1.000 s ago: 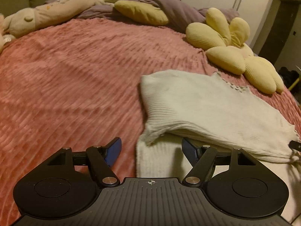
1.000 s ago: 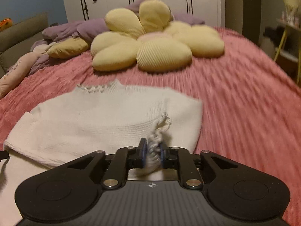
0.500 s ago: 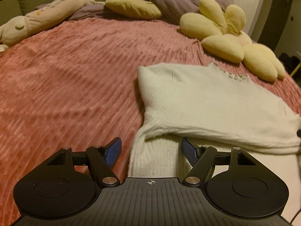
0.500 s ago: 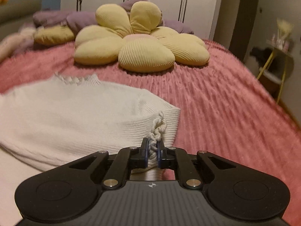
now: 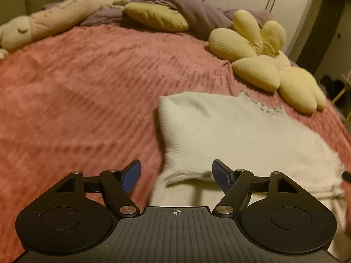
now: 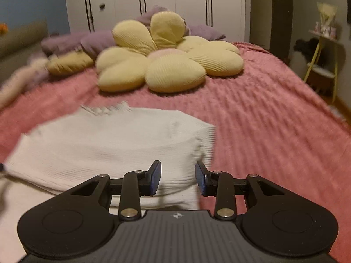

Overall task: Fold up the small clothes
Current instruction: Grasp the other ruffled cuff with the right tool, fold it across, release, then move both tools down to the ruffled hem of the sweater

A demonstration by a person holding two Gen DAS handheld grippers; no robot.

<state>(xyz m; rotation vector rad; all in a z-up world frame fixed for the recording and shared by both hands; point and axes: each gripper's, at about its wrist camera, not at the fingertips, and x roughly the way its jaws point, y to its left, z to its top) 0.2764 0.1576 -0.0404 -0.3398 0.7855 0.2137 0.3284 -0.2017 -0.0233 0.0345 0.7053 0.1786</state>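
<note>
Now the right gripper (image 6: 178, 178) is opening over the white sweater's (image 6: 114, 144) folded edge, gripping nothing; the left gripper (image 5: 176, 176) hangs wide open, empty.

My left wrist view sits low behind its tool (image 5: 176, 175), tilted down across the pink bed (image 5: 76, 100), close above the white sweater's (image 5: 230, 131) left edge. My right wrist view looks likewise over the sweater's right edge. Both share the sweater, the flower cushion (image 6: 166, 59) and the wardrobe (image 6: 175, 6) beyond.
</note>
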